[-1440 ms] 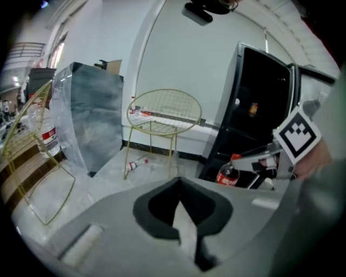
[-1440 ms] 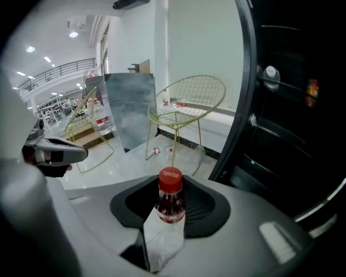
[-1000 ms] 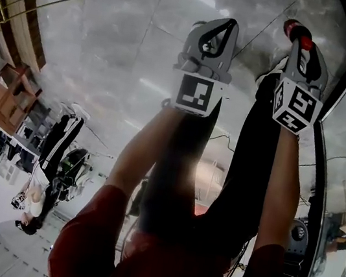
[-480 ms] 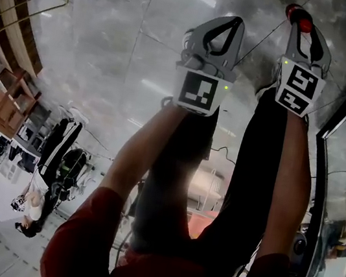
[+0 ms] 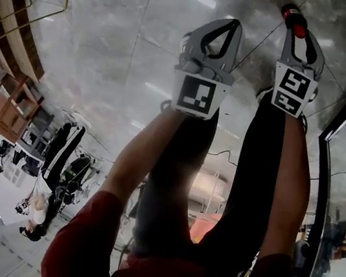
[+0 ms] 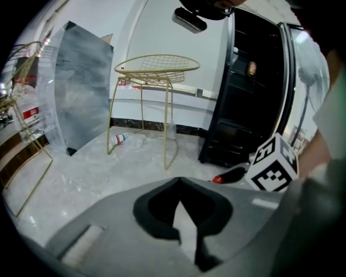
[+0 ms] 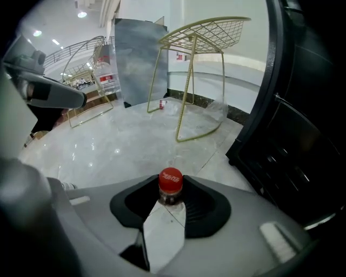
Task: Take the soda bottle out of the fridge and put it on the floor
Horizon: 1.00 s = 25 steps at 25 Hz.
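Gripping the soda bottle point(image 7: 171, 182) near its neck, the right claw point(image 5: 298, 32) has its jaws clamped on it, and the red cap stands out just past the tips. This hold seems chosen so that the heavy body hangs under control while the person bends toward the floor point(image 5: 103, 44). The left claw point(image 5: 232, 24) is at 12 o'clock in the head view, with its jaws together and nothing between them. It is probably kept beside the other only for balance, since one claw is enough for this bottle. The bottle is already out of the fridge point(image 7: 303, 124), which stands at 3 o'clock in the right gripper view, but it is not yet released. Whether its base touches the floor, no view tells. The head view shows both arms stretched down side by side and the cap at 1 o'clock, yet it hides the grip itself. The right gripper view shows the grip plainly. Only the left gripper view shows the bottle from the side, dark and lying at 4 o'clock just beside the marker cube point(image 6: 273, 170). It also shows a gold wire stool point(image 6: 157, 64) at 12 o'clock.
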Each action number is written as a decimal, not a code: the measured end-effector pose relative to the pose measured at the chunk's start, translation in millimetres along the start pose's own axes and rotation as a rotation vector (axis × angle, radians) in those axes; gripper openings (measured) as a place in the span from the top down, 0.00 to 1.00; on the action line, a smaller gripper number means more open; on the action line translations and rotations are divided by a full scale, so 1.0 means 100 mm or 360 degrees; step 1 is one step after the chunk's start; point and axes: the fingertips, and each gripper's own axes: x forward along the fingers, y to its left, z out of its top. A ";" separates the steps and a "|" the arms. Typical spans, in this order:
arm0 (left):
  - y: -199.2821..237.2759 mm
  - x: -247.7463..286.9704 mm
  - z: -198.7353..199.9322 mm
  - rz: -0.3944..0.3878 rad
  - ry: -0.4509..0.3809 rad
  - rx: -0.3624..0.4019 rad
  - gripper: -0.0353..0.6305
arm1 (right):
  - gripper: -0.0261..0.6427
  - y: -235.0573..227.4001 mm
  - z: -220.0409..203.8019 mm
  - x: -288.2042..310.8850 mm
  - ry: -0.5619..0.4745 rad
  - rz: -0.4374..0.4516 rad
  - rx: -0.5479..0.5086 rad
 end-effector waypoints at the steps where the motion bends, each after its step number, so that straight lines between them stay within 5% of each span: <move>1: -0.01 0.00 -0.01 -0.0005 0.0006 0.0004 0.95 | 0.76 0.00 -0.01 -0.01 0.0000 -0.0008 -0.0007; 10: -0.01 0.01 -0.08 -0.0008 0.0033 0.0040 0.95 | 0.76 -0.02 0.02 0.06 -0.0002 -0.0014 -0.0063; 16: -0.46 0.07 0.03 0.0002 0.0011 -0.0013 0.95 | 0.76 -0.39 -0.13 -0.17 -0.0002 -0.0015 -0.0025; 25: 0.04 0.01 -0.05 0.0016 0.0031 -0.0016 0.95 | 0.73 0.00 0.03 0.12 0.0042 0.0026 -0.0027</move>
